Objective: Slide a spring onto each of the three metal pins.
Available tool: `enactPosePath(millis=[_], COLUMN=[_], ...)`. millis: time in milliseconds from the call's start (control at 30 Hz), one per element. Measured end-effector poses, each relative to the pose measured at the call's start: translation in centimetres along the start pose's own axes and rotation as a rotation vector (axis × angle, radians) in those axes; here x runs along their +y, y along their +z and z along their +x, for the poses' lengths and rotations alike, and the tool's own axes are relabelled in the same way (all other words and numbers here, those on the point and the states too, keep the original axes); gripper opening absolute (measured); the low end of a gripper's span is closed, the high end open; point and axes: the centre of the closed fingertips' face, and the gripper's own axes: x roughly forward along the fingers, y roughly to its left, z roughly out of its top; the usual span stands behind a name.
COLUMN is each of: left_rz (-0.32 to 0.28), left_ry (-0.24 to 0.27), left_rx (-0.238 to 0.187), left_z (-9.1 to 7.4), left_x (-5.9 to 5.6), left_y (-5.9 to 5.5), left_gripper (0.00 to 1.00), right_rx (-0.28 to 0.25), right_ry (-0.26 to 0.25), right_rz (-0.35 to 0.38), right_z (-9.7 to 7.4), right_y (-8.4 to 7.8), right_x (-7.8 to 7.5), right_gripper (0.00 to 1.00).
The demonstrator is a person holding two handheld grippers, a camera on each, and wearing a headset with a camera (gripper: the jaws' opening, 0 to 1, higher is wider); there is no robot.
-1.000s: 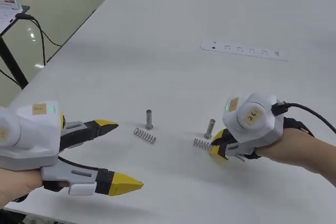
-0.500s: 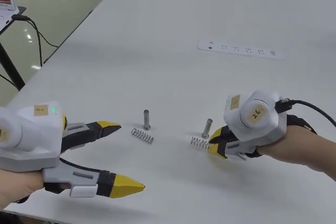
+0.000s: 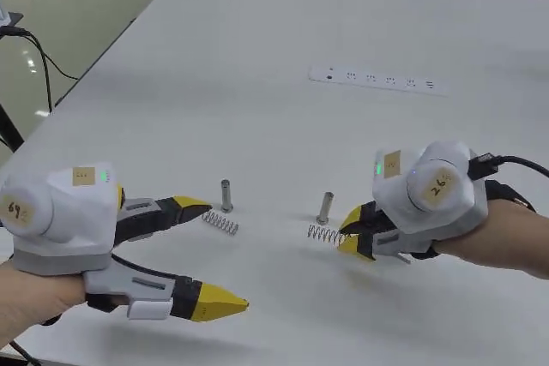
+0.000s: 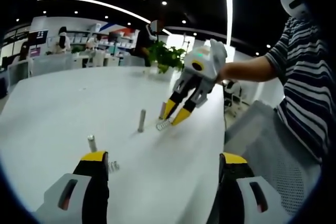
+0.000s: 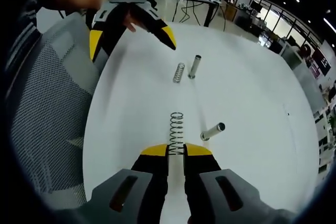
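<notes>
Two short metal pins stand upright on the white table, one (image 3: 226,195) to the left and one (image 3: 325,207) to the right. A loose spring (image 3: 220,223) lies beside the left pin. My right gripper (image 3: 353,236) is shut on the end of a second spring (image 3: 320,232), which points left, just in front of the right pin. In the right gripper view the jaws pinch that spring (image 5: 177,124), with the pin (image 5: 212,130) to its right. My left gripper (image 3: 216,255) stands open with nothing between its fingers, close to the loose spring.
A white power strip (image 3: 377,81) lies far back on the table (image 3: 257,57). A black cable (image 3: 523,165) runs off the right gripper. The table's front edge is near both hands. A grey mesh chair (image 4: 273,140) stands beside the person.
The head camera has shifted. My left gripper has moved toward the left pin and the loose spring. The right gripper stays shut on its spring by the right pin.
</notes>
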Motion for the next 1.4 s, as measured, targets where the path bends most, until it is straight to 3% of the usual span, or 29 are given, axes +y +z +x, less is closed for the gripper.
enactPosePath(millis=[467, 567, 733, 1400], left_rz=[0.033, 0.052, 0.060, 0.078], left_ry=[-0.059, -0.086, -0.108, -0.246], left_rx=[0.023, 0.044, 0.040, 0.026], left_z=[2.3, 3.0, 4.1, 6.8], left_x=[-1.1, -1.6, -2.0, -4.6], left_y=[0.2, -0.1, 0.2, 1.1], left_gripper=[0.77, 0.72, 0.66, 0.24], right_rx=[-0.008, -0.015, -0.021, -0.059], right_ry=[0.009, 0.016, 0.026, 0.037], right_rz=[-0.025, -0.029, -0.036, -0.075], right_z=[-1.1, -1.1, -1.2, -2.6], right_y=[0.0, 0.3, 0.5, 1.9], right_x=[1.8, 2.6, 3.4, 5.0], right_gripper=[0.07, 0.07, 0.07, 0.07])
